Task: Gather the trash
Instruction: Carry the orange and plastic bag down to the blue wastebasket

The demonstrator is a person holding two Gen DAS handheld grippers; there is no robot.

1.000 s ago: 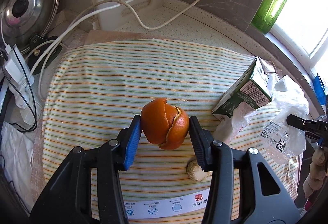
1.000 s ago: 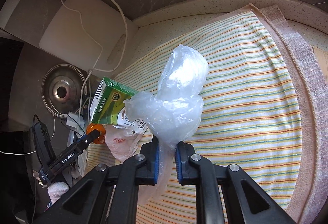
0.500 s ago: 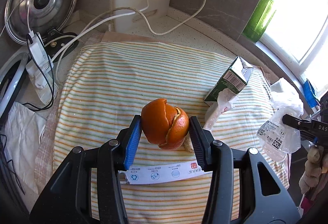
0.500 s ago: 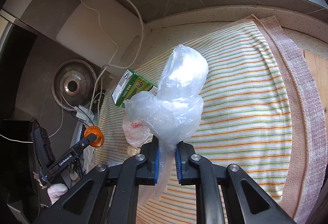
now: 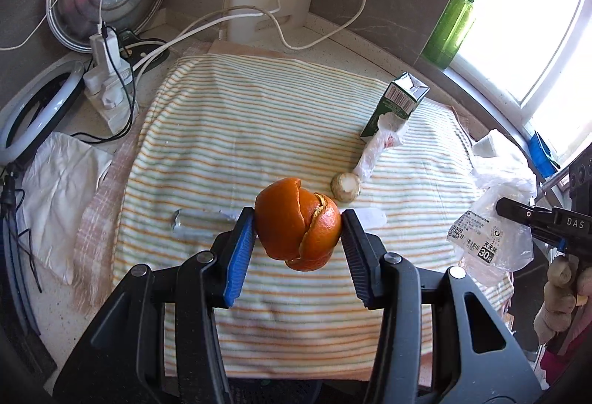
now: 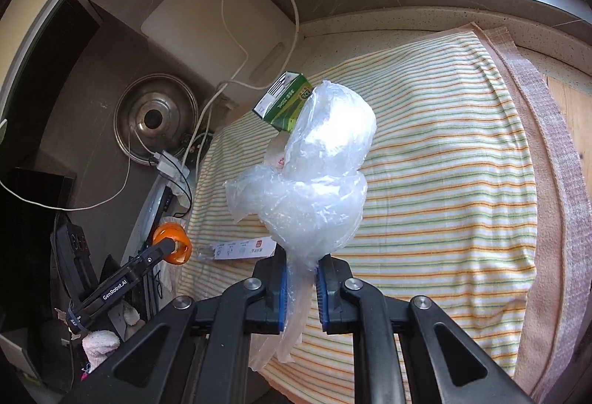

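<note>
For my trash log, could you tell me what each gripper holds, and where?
Left gripper: orange peel, clamped on its two sides. Right gripper: plastic bag, pinched at its narrow gathered neck.

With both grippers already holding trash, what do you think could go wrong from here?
1. The orange peel is split and pinched only at its sides by the left gripper; it might crumple or slip out.
2. The right gripper holds the plastic bag by a thin twisted neck, so it may slide free.
3. With both grippers full, the carton, wrapper and stub on the towel could be left behind.
</note>
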